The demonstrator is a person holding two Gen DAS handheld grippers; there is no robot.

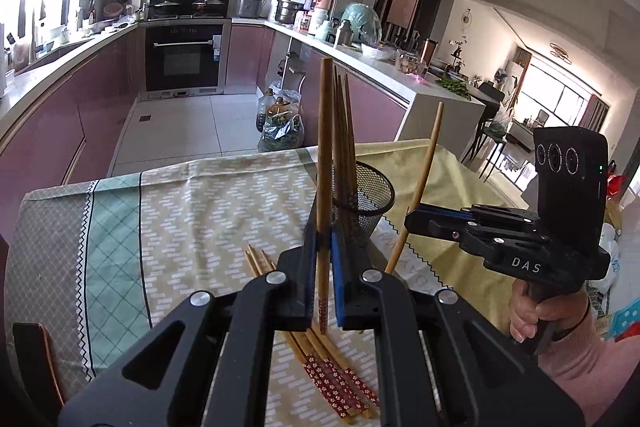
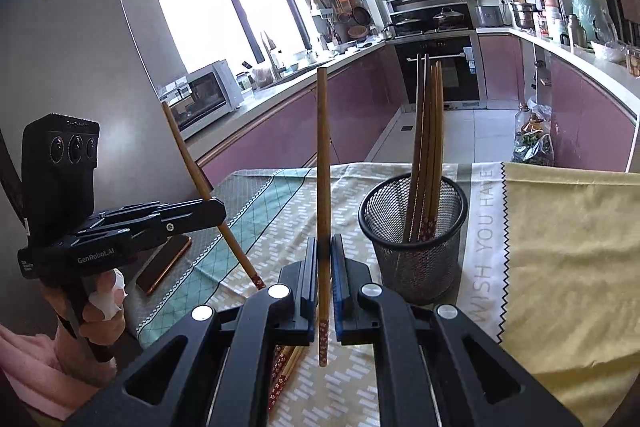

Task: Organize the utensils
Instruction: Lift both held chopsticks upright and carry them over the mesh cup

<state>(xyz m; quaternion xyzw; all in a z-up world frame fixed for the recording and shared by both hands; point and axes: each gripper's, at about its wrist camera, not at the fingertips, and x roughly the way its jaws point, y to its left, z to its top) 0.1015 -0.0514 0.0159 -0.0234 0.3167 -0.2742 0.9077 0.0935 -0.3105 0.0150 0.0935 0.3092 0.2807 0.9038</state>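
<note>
My left gripper (image 1: 323, 241) is shut on a wooden chopstick (image 1: 324, 155) that stands nearly upright, its red patterned end hanging below the pads. Just behind it is a black mesh cup (image 1: 370, 203) with several chopsticks standing inside. More chopsticks (image 1: 332, 367) lie on the cloth beneath the gripper. In the right wrist view my right gripper (image 2: 324, 251) is shut on another upright chopstick (image 2: 323, 167), with the mesh cup (image 2: 416, 235) to its right. Each gripper shows in the other's view: the right gripper (image 1: 414, 221) with its slanted chopstick, the left gripper (image 2: 219, 209) likewise.
A patterned tablecloth (image 1: 192, 211) covers the table, with a yellow cloth (image 2: 560, 247) on its right part. A dark phone (image 2: 164, 263) lies near the left edge. Beyond the far table edge are the kitchen floor, purple cabinets and bags of greens (image 1: 280, 131).
</note>
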